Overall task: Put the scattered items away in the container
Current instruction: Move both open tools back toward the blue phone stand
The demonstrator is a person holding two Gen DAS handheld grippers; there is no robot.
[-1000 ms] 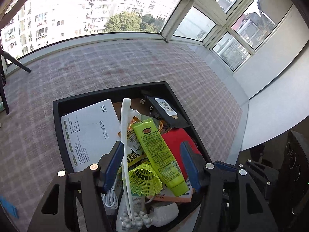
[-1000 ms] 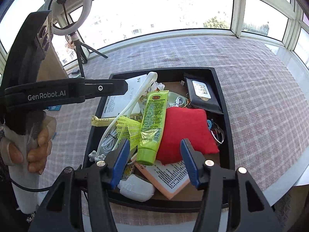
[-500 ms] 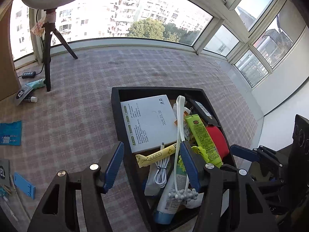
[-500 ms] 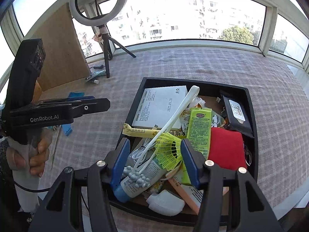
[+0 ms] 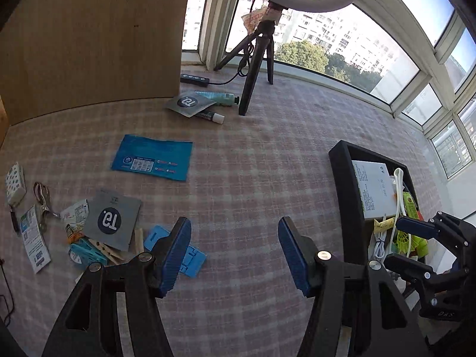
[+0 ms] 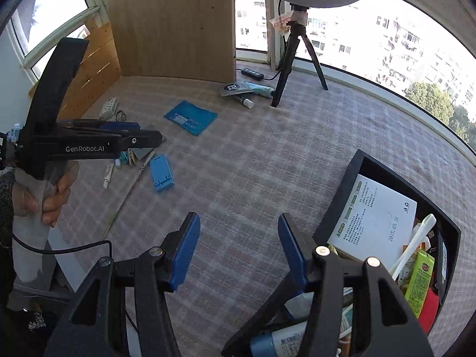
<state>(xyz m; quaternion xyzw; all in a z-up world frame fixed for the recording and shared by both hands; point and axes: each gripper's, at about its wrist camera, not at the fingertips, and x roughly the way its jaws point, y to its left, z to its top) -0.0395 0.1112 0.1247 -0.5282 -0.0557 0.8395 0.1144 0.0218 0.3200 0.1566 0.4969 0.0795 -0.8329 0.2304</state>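
Tools (image 5: 235, 253) empty; black container (image 6: 342, 190) crammed full.

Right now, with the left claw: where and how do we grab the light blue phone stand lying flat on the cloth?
Take the light blue phone stand by its long edges, coming straight down from above. It lies flat on the checked cloth, so no side approach gets under it. The left claw is open and empty. Pinch the end clear of the clothespins.
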